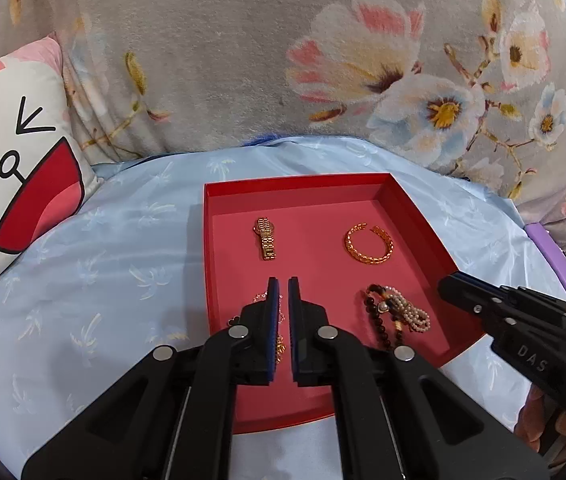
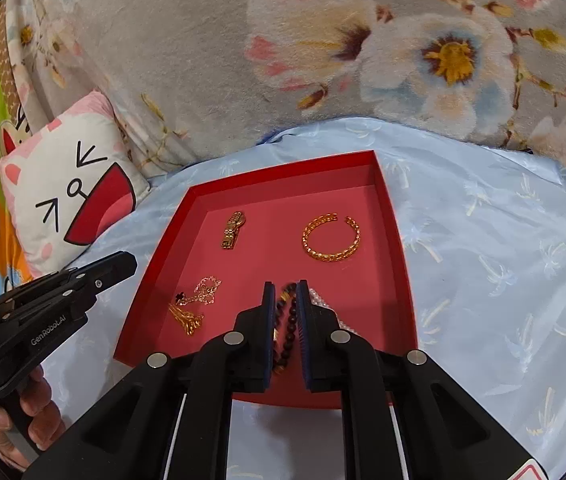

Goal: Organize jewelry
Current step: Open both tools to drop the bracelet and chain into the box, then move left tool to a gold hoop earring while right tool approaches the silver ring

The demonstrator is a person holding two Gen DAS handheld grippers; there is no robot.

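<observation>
Blue pads lined both claws. The left gripper had its jaws nearly pressed together with nothing between them, and it hung over the near left part of the red tray, just above the thin gold chain necklace. The right gripper stood only a little apart, over the dark bead bracelet, whose beads showed in the narrow gap; whether the pads touched them I could not tell.

All the jewelry lay inside the tray: the gold watch at the far left, the open gold cuff bracelet at the far right, and the small pearl bracelet beside the dark beads at the near right.

I judged every piece light. The chain was limp and would sag and tangle, so it was better pinched at its heaped part. The bead strings were soft and round, likely to roll out of the pads; taking hold across the strand seemed safest. The cuff was stiff and could be taken by its band.

Readable writing: "GenRobot.AI" on the left gripper body in the right view, and "DAS" on the right gripper body in the left view.
</observation>
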